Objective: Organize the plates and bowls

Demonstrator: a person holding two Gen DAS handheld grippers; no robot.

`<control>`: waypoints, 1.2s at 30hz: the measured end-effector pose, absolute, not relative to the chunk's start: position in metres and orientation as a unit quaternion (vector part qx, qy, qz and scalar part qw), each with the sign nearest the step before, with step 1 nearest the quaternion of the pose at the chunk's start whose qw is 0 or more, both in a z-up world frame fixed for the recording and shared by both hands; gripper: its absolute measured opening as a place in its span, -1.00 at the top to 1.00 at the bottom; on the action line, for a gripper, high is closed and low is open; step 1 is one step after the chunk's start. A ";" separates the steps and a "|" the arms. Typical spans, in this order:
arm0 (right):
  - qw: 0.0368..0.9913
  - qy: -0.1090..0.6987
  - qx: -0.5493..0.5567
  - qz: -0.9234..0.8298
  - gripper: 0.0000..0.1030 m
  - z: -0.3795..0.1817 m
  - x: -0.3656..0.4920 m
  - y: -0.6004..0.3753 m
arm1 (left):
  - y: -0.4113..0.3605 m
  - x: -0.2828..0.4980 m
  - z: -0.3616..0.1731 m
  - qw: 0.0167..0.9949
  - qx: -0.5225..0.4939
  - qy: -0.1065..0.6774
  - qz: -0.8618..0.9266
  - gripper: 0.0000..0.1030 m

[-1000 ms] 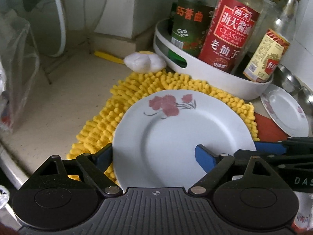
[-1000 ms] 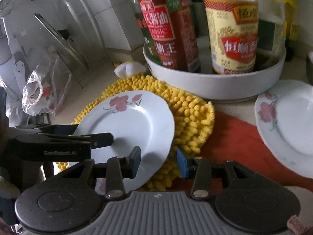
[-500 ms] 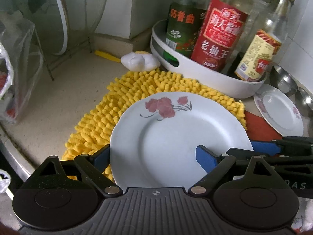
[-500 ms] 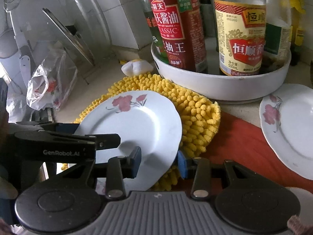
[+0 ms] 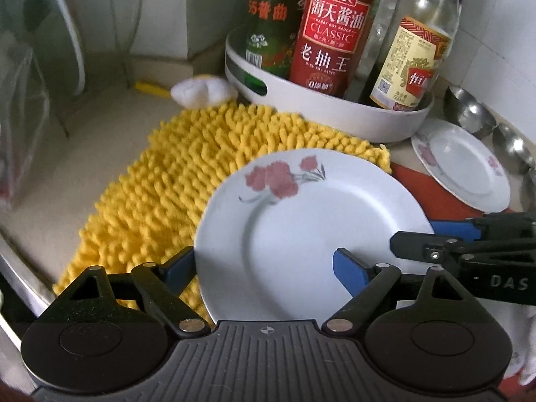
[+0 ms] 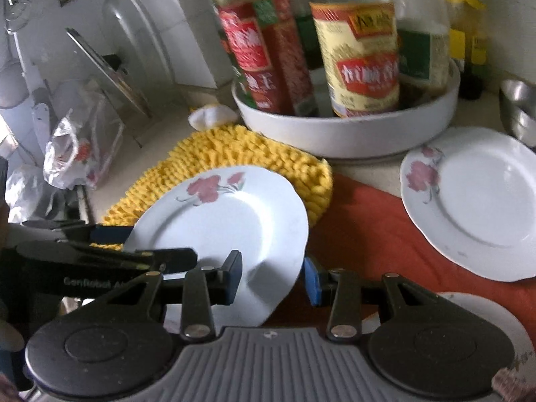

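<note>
Left wrist view: the left gripper (image 5: pixel 264 268) had its jaws spread wide, one blue pad at the near left rim of the flowered plate (image 5: pixel 311 234) and the other above the plate's face, right of centre; whether either pad pressed on the plate could not be told. The plate lay partly over the yellow mat (image 5: pixel 187 181) ahead and to the left. The right gripper (image 5: pixel 418 238) reached in from the right to the plate's right edge. Ahead stood a white tray (image 5: pixel 335 117) of sauce bottles (image 5: pixel 331 33), and ahead to the right lay a second plate (image 5: pixel 462 171) on a red cloth (image 5: pixel 422 187), with steel bowls (image 5: pixel 469 110) beyond.

Right wrist view: the right gripper (image 6: pixel 273 276) straddled the near right rim of the flowered plate (image 6: pixel 221 221), its jaws narrowly apart, a gap showing at the right pad. The left gripper (image 6: pixel 110 244) came in from the left. The second plate (image 6: pixel 475 201) lay well to the right.
</note>
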State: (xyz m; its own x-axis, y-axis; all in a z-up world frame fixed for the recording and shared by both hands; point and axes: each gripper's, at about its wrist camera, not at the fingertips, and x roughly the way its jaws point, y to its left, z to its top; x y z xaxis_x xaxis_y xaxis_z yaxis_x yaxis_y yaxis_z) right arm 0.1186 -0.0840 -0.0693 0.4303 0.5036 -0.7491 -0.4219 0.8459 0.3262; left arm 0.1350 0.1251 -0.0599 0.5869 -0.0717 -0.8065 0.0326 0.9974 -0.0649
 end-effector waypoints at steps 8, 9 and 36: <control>0.840 0.462 0.050 0.280 0.27 -0.076 0.124 -0.084 | 0.121 0.143 -0.064 0.894 -0.015 0.447 -0.025 -0.83; 0.840 0.463 0.055 0.278 0.27 -0.078 0.125 -0.084 | 0.120 0.144 -0.063 0.893 -0.015 0.449 -0.023 -0.83; 0.873 0.430 0.112 0.202 0.30 -0.027 0.083 -0.179 | 0.019 0.134 -0.018 0.900 0.033 0.414 -0.133 -0.81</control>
